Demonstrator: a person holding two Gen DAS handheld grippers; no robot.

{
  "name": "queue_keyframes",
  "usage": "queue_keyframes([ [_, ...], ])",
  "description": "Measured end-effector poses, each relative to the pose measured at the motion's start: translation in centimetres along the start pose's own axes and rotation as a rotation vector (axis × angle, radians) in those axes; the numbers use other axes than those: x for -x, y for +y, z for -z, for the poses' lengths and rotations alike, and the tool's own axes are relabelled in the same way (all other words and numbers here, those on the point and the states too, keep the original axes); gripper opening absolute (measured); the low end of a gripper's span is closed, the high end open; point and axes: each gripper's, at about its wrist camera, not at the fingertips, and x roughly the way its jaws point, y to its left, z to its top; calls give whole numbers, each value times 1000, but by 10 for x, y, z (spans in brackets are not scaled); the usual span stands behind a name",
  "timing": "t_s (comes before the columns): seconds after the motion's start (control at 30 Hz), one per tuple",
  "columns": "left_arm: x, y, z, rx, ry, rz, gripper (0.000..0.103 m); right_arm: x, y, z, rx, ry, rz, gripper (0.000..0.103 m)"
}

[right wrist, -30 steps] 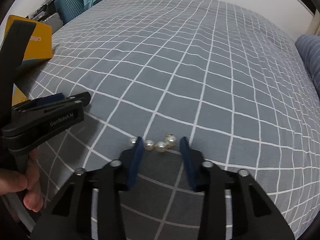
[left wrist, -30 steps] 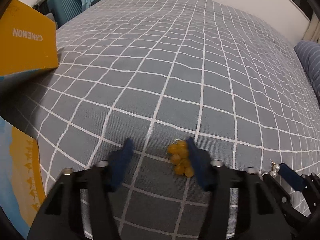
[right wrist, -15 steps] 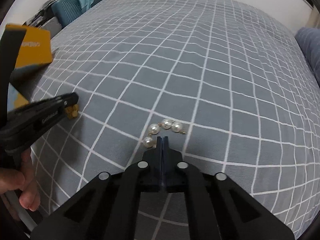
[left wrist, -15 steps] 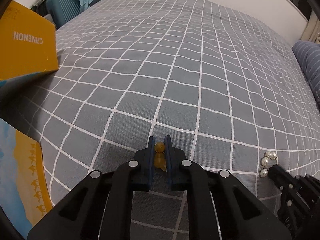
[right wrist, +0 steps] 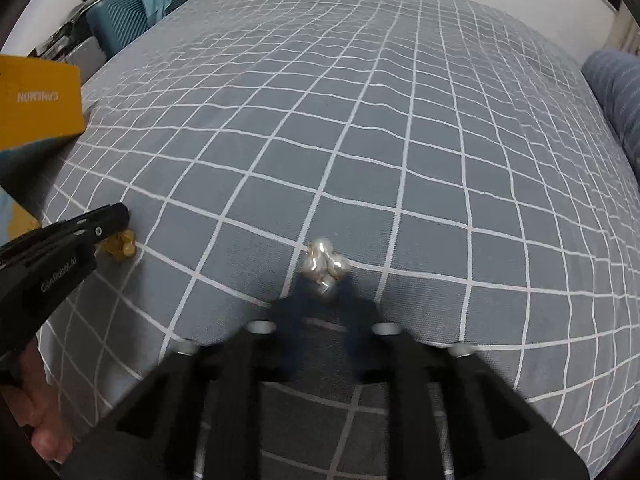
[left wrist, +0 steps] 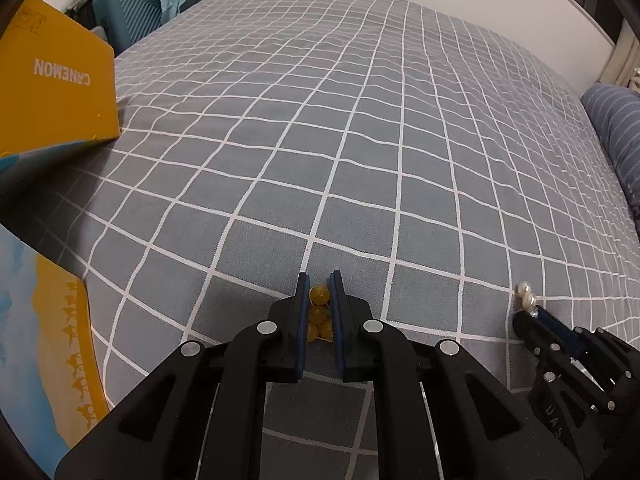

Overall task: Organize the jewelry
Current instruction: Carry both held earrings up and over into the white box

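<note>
Grey bedcover (left wrist: 360, 152) with a white grid fills both views, spread over a bed that runs back to a white wall. Near the bed's front edge the left gripper (left wrist: 319, 300) has its jaws clenched on a string of amber beads (left wrist: 318, 295), which sits between the blue pads and rests on the cover. Just to the right along that front edge, the right gripper (right wrist: 325, 284) has been closing its jaws; they are blurred in the right wrist view, yet a cluster of pearls (right wrist: 323, 262) sits bunched at their tips, and in the left wrist view the pearls (left wrist: 526, 296) stick out from the pinched tip of that gripper (left wrist: 534, 314). A person's hand (right wrist: 34, 412) shows at the lower left of the right wrist view, under the left gripper (right wrist: 120, 216). An orange box (left wrist: 52, 84) stands at the bed's left edge, and a striped blue pillow (left wrist: 616, 136) lies at the right edge
</note>
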Motion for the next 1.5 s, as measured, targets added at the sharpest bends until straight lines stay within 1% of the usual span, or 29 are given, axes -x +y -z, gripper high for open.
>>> queue_keyframes([
  [0.13,3,1,0,0,0,2,10,6,-1,0,9,-6,0,10],
  [0.27,9,1,1,-6,-1,5,10,19,-5,1,6,-25,6,10],
  [0.5,27,-4,6,-17,-15,11,10,37,-1,0,-3,-53,7,10],
  [0.8,51,-9,15,-42,-32,30,10,59,-9,9,-42,-67,19,10],
  [1.07,79,-14,25,-65,-46,68,10,85,-15,18,-63,-86,39,11],
  [1.17,92,-14,29,-73,-63,73,10,97,-16,21,-73,-100,34,11],
  [1.5,142,-4,38,-79,-103,103,10,142,-3,29,-73,-153,36,11],
])
